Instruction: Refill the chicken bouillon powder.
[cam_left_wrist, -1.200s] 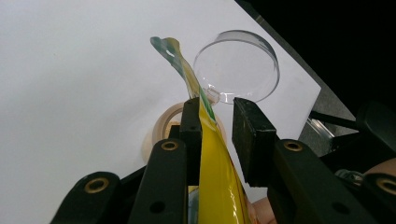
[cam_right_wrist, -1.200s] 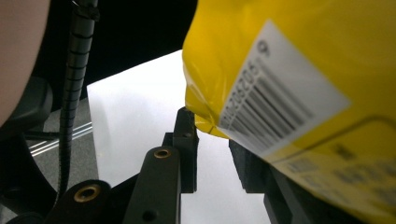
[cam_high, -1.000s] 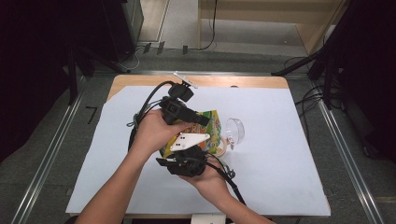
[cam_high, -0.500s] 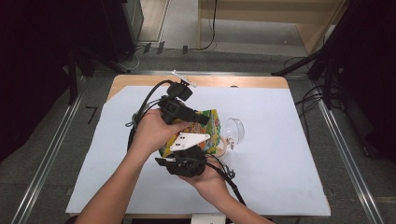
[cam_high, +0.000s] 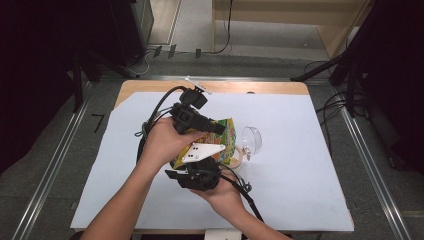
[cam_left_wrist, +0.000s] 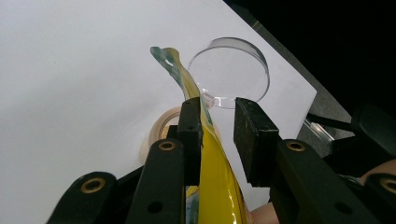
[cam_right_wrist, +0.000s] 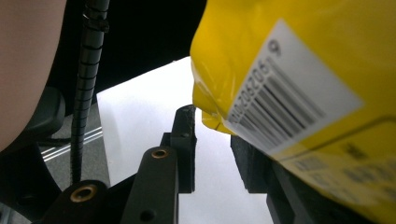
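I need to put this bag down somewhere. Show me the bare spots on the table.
The white sheet is bare to the right of the clear glass, along the far edge, and at the near left corner. The middle is crowded: the yellow snack bag, the tape roll, the glass, the left gripper and the right gripper.

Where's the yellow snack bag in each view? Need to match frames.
High view: yellow snack bag at centre, between both grippers.
Left gripper view: its edge rises bottom centre, against the left finger.
Right gripper view: fills the upper right, barcode label facing the camera.
Shared landmark: clear round dish beside the bag, also in the left gripper view.
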